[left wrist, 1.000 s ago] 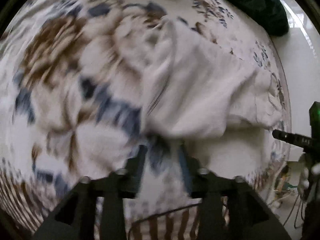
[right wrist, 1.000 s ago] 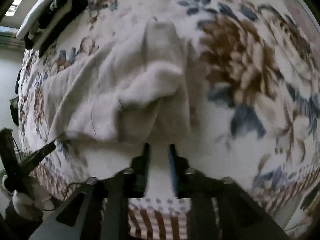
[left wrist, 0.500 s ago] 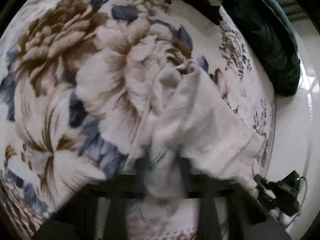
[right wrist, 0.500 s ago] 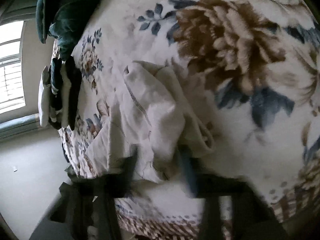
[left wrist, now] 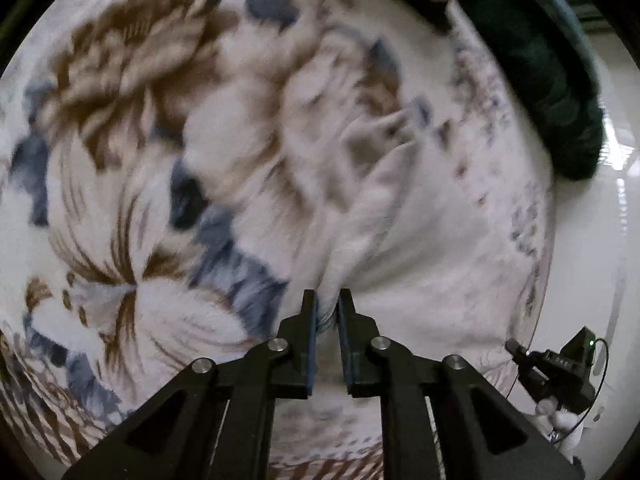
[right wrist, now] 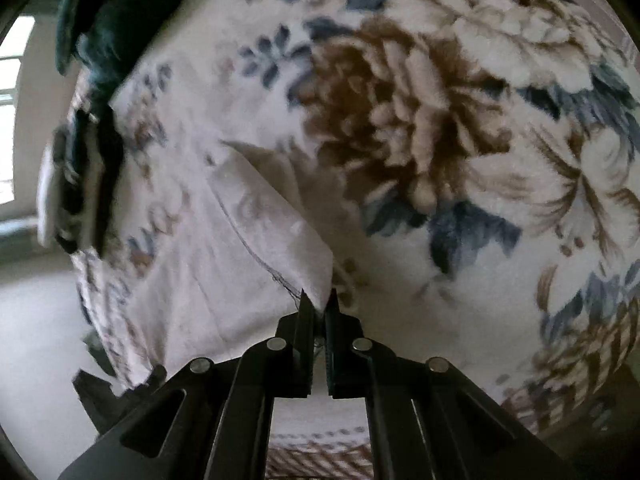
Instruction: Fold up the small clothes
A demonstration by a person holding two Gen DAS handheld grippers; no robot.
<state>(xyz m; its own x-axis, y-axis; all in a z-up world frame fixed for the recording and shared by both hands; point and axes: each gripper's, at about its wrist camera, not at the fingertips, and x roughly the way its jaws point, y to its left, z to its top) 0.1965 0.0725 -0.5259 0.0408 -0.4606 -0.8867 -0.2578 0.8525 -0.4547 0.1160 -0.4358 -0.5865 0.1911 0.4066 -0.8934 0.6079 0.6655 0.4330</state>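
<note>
Left claw: jaws narrow, pinching a bunched edge of the white garment. Right claw: jaws nearly together, clamped on another corner of the same garment (loose dark thread at the hem). Cloth hangs taut over a bed with a floral blanket, brown and blue blooms. Dark green pillow at the far edge. Folded dark-and-white stack near the side. Pale floor and window beyond.

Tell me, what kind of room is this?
Probably a bedroom: a plush floral blanket covers what looks like a bed, a dark green pillow lies at its edge, and a window lights the wall.
</note>
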